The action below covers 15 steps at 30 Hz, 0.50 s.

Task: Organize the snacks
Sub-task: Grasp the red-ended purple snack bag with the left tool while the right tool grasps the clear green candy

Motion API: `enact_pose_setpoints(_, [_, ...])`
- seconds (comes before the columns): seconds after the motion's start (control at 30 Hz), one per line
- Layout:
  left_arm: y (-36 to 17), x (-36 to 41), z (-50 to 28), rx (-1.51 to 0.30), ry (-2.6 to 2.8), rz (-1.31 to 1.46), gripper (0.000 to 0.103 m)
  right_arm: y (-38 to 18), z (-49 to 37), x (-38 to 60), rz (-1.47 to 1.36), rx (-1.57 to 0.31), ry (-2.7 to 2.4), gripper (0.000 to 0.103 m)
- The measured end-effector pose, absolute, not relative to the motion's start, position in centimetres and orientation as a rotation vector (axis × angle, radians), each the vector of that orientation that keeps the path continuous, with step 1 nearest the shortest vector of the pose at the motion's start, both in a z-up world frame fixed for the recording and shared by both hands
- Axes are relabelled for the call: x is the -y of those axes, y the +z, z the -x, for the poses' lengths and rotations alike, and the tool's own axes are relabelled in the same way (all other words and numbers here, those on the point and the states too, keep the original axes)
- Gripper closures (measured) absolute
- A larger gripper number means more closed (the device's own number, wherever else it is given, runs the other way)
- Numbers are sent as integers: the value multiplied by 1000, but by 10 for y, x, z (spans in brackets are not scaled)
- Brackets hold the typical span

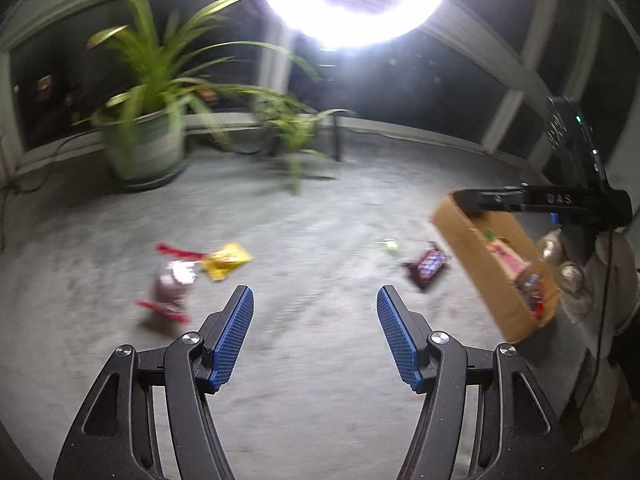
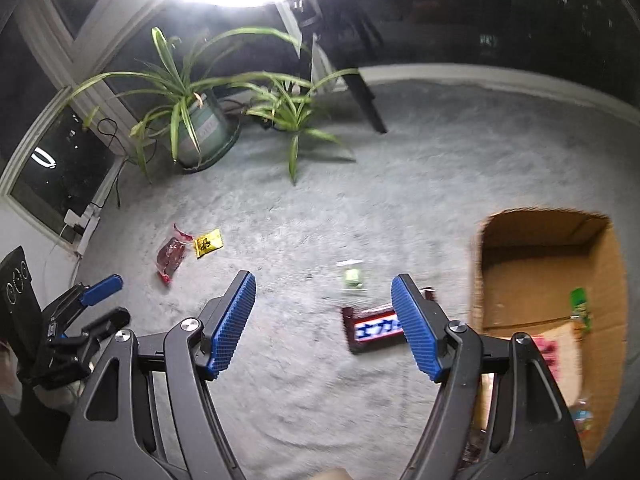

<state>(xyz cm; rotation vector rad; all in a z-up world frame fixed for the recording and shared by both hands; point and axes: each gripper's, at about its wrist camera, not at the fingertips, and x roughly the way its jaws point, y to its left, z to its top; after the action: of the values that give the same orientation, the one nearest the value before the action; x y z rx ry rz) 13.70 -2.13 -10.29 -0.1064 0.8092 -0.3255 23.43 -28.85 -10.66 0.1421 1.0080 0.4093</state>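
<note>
Both tools empty: left tool [image 1: 315,334] jaws spread wide over bare carpet [image 1: 304,216], right tool [image 2: 323,325] likewise wide, nothing between the pads.

Loose snacks on the carpet, left to right:
- Dark red pouch [image 2: 172,255], toward the left edge near the plant pot [image 2: 202,134]. Soft plastic film, light, likely slick. Pinch across a sealed end, not the filled middle.
- Yellow sachet [image 2: 207,243], just beside the pouch, maybe touching. Flat and flimsy; take it by an edge, pressing down into the pile.
- Small green packet [image 2: 353,276], mid-carpet, blurred. Looks very light.
- Brown chocolate bar [image 2: 374,330], just beside the right tool's right finger. Stiffer, a bit heavier. Grip across the short width at mid-length; squeeze gently, since chocolate could snap.

Cardboard box [image 2: 604,280] stands at the right edge, already holding several packets.
</note>
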Motion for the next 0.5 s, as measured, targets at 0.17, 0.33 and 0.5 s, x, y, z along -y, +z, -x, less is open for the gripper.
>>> enact_pose_setpoints(0.17, [-119, -19, -149, -831, -263, 114, 39, -132, -255, 275, -148, -1066, 373, 30])
enact_pose_setpoints(0.33, [-133, -46, -168, -857, -222, 98, 39, -157, -267, 260, -88, -1103, 330, 42])
enact_pose_setpoints(0.5, [-147, -55, -189, -893, -212, 55, 39, -175, -275, 252, -47, -1128, 315, 48])
